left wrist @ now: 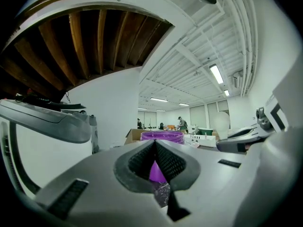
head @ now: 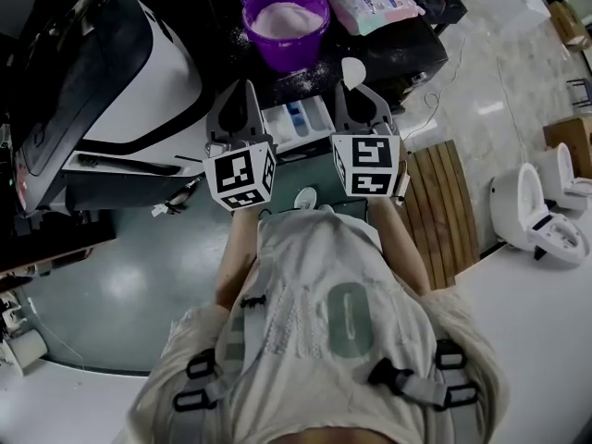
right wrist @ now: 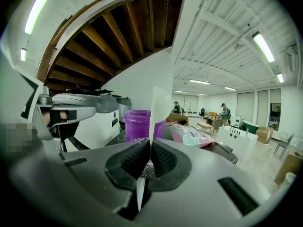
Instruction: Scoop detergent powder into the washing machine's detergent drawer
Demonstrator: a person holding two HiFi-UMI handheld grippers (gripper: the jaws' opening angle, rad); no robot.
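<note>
A purple bucket point(head: 285, 21) of pale powder stands on the black counter point(head: 416, 35); it also shows ahead as the bucket point(left wrist: 163, 136) and the bucket point(right wrist: 137, 124). Just below it the white detergent drawer point(head: 298, 123) is pulled out of the washing machine point(head: 120, 72). My right gripper point(head: 357, 89) is shut on a white spoon point(head: 352, 70), whose bowl points up toward the bucket. In the right gripper view, the spoon point(right wrist: 160, 105) stands upright between the jaws of that gripper point(right wrist: 150, 143). My left gripper point(head: 244, 89) hangs left of the drawer, and the gripper point(left wrist: 155, 143) is shut and holds nothing.
A pink and teal detergent bag point(head: 370, 0) lies right of the bucket, also seen as the bag point(right wrist: 191, 136). Powder is spilled around the bucket. A slatted wooden board point(head: 444, 206) lies on the floor at right, with white toilets point(head: 536, 211) beyond.
</note>
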